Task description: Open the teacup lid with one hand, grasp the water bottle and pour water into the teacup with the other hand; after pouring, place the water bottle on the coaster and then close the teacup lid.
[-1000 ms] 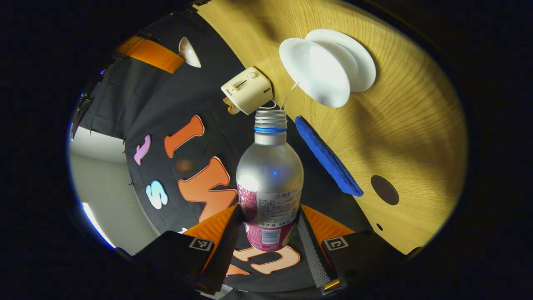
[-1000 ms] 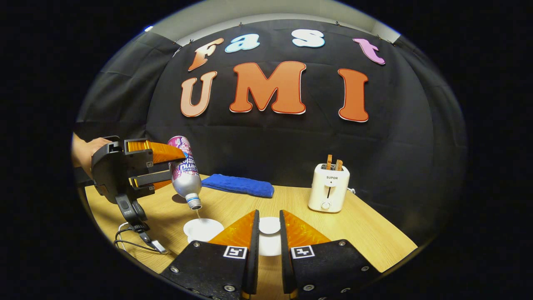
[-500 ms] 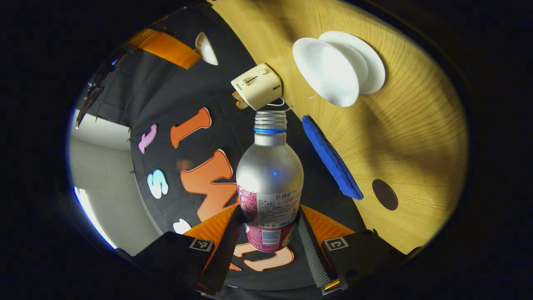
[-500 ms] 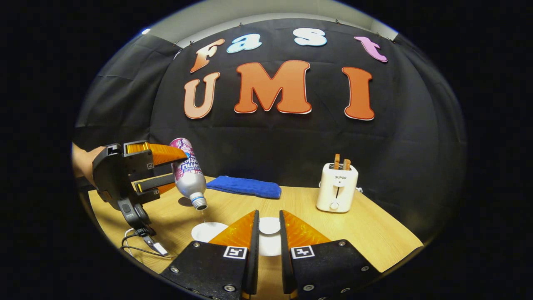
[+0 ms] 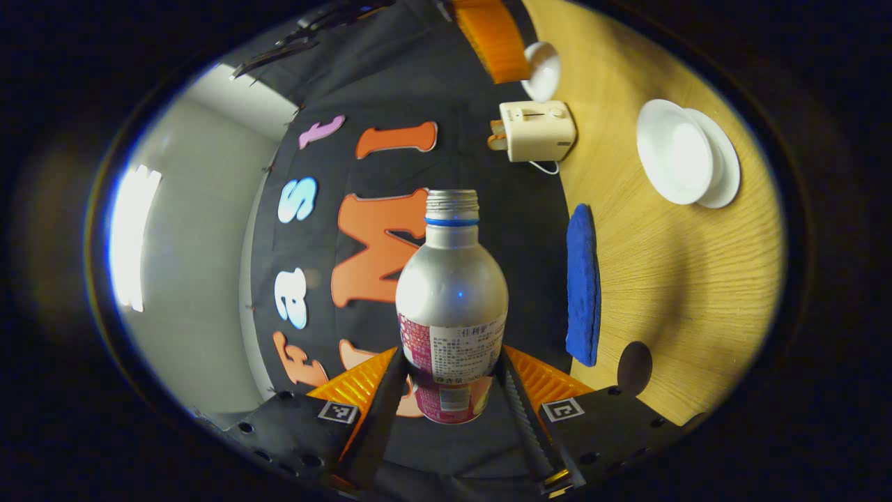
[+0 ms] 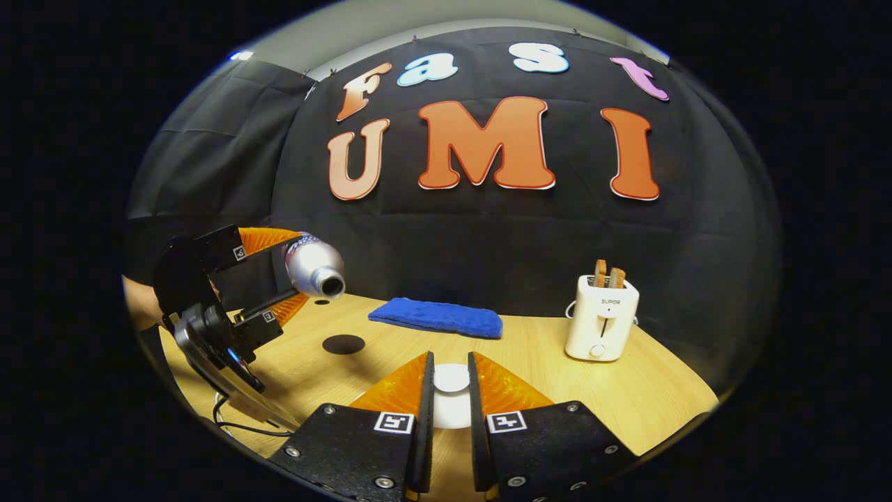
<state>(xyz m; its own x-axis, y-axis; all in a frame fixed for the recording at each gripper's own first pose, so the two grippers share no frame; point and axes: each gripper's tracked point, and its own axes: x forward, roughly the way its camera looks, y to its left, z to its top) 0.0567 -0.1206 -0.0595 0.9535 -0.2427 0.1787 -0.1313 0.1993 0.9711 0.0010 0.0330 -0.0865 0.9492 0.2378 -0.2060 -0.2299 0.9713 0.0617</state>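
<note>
Left gripper [image 5: 453, 390]: both fingers press on the lower, labelled part of the water bottle [image 5: 451, 300], one on each side; firm grasp. In the right gripper view this gripper [image 6: 279, 275] is at the left, raised above the table, with part of a hand [image 6: 139, 310] behind it.
Water bottle: silver body, pink label, blue neck ring, no cap on the threaded mouth. In the right gripper view the bottle [image 6: 313, 268] lies about level, its open mouth turned toward the camera, clear of the table.
Right gripper [image 6: 450, 401]: fingers stand close together with a narrow gap; the white teacup lid [image 6: 451, 378] sits in that gap at the tips. Whether both fingers press on it I cannot tell. In the left gripper view the lid [image 5: 543, 70] is at the end of this gripper's fingers [image 5: 491, 38], raised off the table.
Teacup [image 5: 674, 162]: white, open, standing on a white saucer [image 5: 721, 171] on the wooden table [image 5: 662, 279], well apart from the bottle mouth.
Coaster [image 6: 343, 344]: dark round disc lying flat on the table, bare, below and just right of the held bottle.
Blue cloth [image 6: 437, 318]: folded, lying at the back of the table near the wall.
Toaster [image 6: 601, 326]: cream, upright at the right rear, two slices standing in its slots.
Cable [image 6: 244, 427]: dark lead on the table's near left edge.
</note>
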